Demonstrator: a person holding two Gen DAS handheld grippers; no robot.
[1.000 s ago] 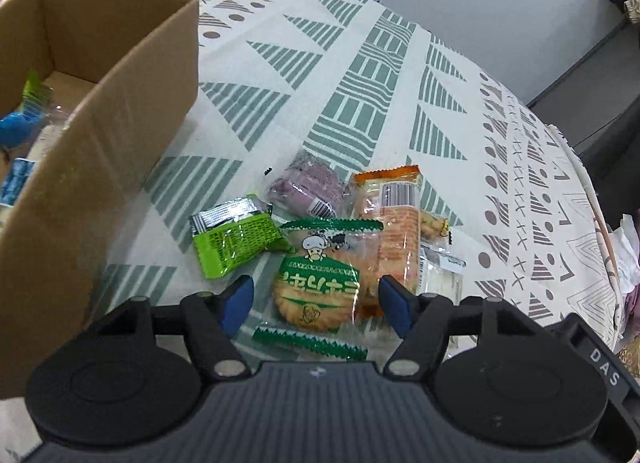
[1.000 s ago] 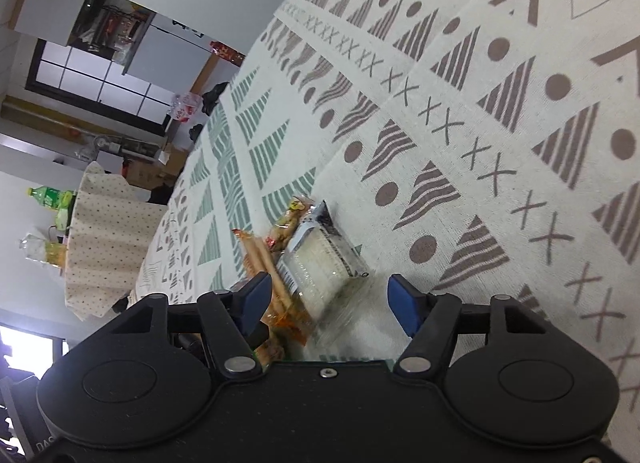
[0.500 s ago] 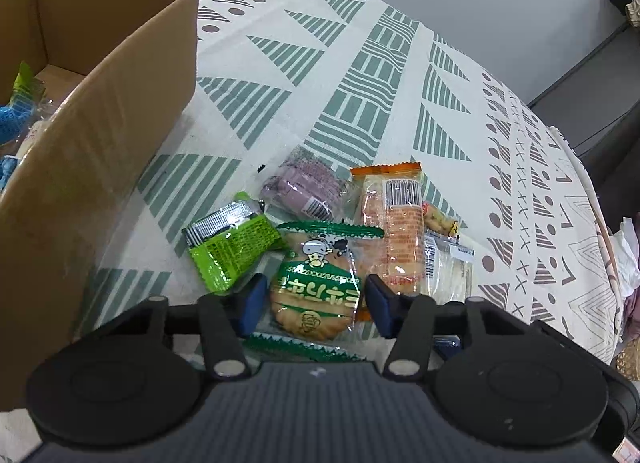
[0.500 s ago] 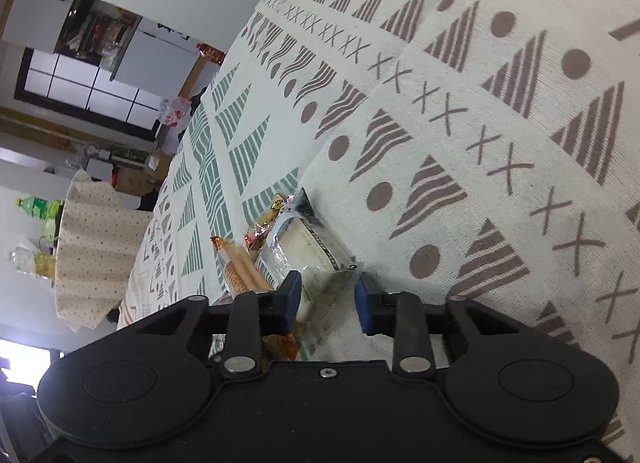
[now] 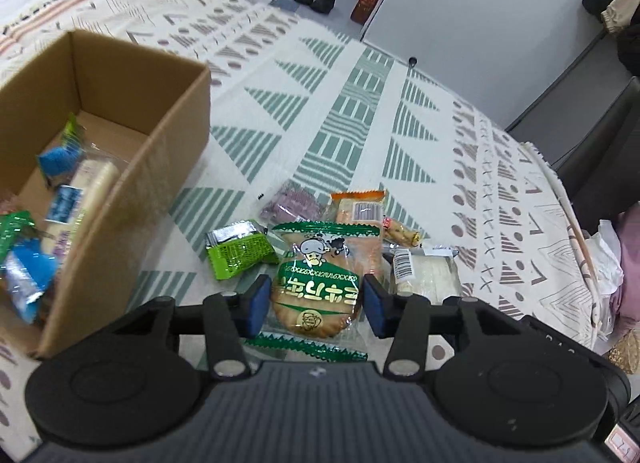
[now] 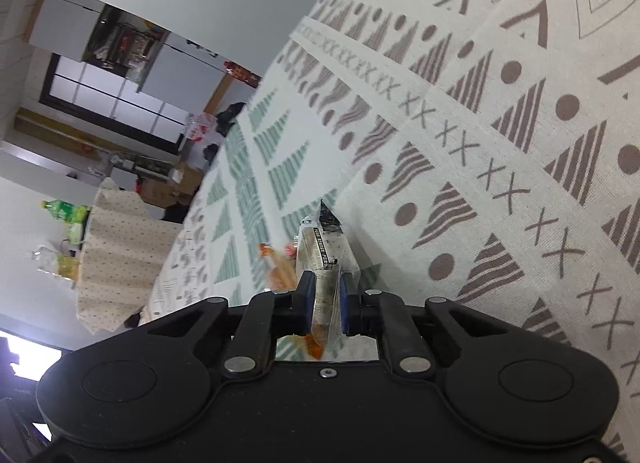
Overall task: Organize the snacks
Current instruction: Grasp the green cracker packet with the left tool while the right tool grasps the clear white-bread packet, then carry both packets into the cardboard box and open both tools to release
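My left gripper is shut on a round cracker in a clear packet with green trim and holds it above the snack pile. Below lie a lime-green packet, a purple packet, an orange-edged cracker packet and a clear white packet. An open cardboard box with several snacks inside stands at the left. My right gripper is shut on the clear white packet, which stands on edge between the fingers.
The table wears a cream cloth with green and brown triangles. Its rounded edge runs at the right, with a dark chair beyond. The orange packet lies left of my right gripper.
My left gripper closed on the green-trim cracker packet and lifted it, pulling back so the box interior shows. My right gripper closed on the clear white packet and tipped it on edge.
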